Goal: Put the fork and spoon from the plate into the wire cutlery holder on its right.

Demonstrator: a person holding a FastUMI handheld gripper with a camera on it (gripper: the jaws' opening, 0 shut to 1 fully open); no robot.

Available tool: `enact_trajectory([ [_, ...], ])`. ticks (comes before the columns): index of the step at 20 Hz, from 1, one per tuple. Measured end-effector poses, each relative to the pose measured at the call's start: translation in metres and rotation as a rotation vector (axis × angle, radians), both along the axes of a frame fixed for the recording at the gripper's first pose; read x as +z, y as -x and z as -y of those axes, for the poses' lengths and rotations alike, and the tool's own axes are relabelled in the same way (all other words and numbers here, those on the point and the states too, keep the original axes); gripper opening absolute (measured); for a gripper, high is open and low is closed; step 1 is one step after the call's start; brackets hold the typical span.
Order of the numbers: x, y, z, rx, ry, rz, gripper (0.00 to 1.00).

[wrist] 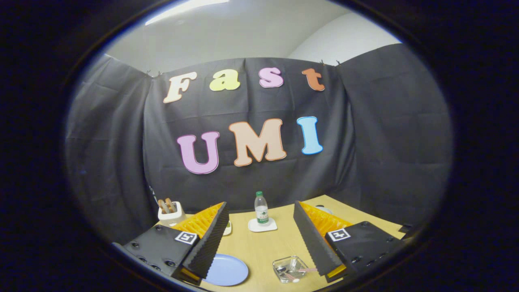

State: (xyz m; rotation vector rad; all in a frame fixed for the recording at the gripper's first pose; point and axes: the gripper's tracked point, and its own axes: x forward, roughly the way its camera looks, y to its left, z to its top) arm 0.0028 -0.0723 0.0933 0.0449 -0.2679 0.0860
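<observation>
Your plate (226, 271) is plain pale blue, no pattern. It sits on a light wood-coloured table (259, 247). The bottle (261, 208) is clear with a green cap and a white-and-green label, on a white coaster (262, 225). The dish (290, 269) near your gripper (259, 227), whose fingers stand apart, is clear glass. The toaster (170, 214) is cream with brown slices.

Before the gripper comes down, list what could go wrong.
1. The gripper is open, and its left finger covers part of the blue plate. No cutlery can be seen on the bare part, so a grasp may go in blind.
2. The clear dish lies beside the right finger and may get knocked.
3. The upright bottle ahead could topple.
</observation>
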Motion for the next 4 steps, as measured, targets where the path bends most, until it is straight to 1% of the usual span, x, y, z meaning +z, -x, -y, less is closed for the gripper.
enact_trajectory([
  [4, -0.0040, 0.0022, 0.0045, -0.003, 0.002, -0.008, 1.00],
])
